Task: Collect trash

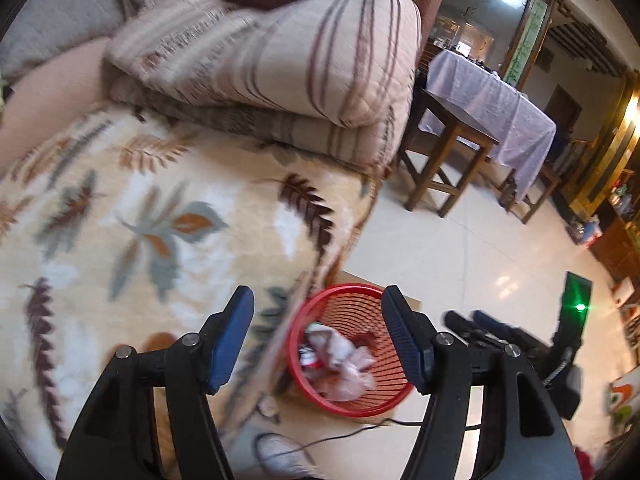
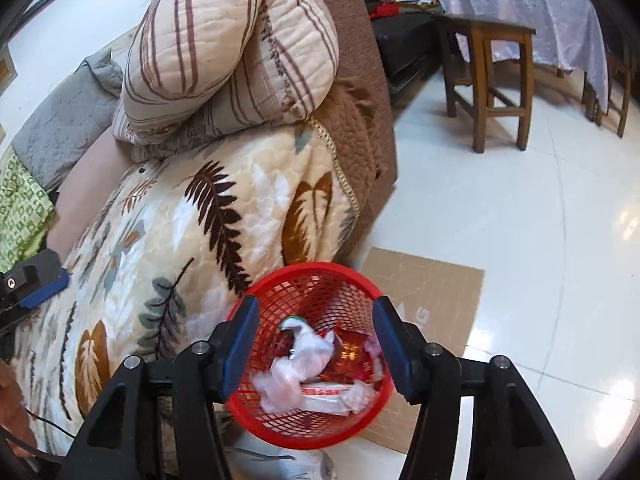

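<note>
While both claws gape empty over the red basket [image 2: 362, 412], only the right view shows cardboard [image 2: 432, 300] — fully.

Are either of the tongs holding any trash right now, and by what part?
Nothing is held. The left tongs and right tongs both stand open with nothing between their pads; the trash lies in the red basket.

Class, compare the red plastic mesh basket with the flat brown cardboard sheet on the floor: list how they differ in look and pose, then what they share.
The red plastic mesh basket is round, open-topped and see-through; the flat brown cardboard sheet is rectangular and solid. The basket stands upright with walls; the cardboard lies flat. The basket holds crumpled wrappers and tissue; the cardboard carries only the basket's edge. Both sit on the white tiled floor beside the leaf-patterned blanket.
</note>
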Demonstrator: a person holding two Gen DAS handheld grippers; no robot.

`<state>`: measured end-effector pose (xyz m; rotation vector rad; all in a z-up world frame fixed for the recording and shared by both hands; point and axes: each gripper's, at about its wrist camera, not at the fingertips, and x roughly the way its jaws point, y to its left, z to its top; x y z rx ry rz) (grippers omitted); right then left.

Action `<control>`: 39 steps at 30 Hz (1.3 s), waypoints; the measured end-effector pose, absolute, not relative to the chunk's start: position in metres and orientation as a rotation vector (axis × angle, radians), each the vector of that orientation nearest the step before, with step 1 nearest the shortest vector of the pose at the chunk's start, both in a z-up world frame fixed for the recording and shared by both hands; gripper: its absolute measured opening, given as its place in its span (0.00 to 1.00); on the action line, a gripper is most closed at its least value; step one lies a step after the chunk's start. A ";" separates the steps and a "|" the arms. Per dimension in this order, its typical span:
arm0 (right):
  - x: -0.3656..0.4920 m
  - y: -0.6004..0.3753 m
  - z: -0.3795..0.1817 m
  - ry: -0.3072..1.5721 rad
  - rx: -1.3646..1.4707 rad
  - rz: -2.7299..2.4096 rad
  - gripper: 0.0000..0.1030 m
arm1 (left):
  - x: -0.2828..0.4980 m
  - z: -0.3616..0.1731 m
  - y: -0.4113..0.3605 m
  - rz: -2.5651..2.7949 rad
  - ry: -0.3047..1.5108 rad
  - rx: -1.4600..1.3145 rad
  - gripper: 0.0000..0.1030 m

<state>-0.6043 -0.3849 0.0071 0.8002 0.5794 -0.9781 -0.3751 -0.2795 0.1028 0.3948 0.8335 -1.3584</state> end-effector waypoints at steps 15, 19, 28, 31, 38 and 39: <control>-0.573 -0.263 0.058 0.685 0.469 -1.180 0.88 | -0.329 0.096 -0.112 -1.098 0.613 0.441 0.77; -0.571 -0.228 0.053 0.701 0.421 -1.223 0.89 | -0.328 0.087 -0.093 -1.041 0.575 0.458 0.78; -0.569 -0.205 0.059 0.698 0.379 -1.249 0.90 | -0.328 0.100 -0.089 -1.048 0.529 0.398 0.85; -0.565 -0.204 0.057 0.698 0.376 -1.231 0.90 | -0.326 0.098 -0.091 -1.039 0.541 0.395 0.85; -0.554 -0.208 0.053 0.687 0.391 -1.209 0.90 | -0.330 0.092 -0.094 -1.015 0.539 0.458 0.88; -0.552 -0.209 0.052 0.685 0.394 -1.205 0.90 | -0.331 0.091 -0.095 -1.015 0.535 0.467 0.90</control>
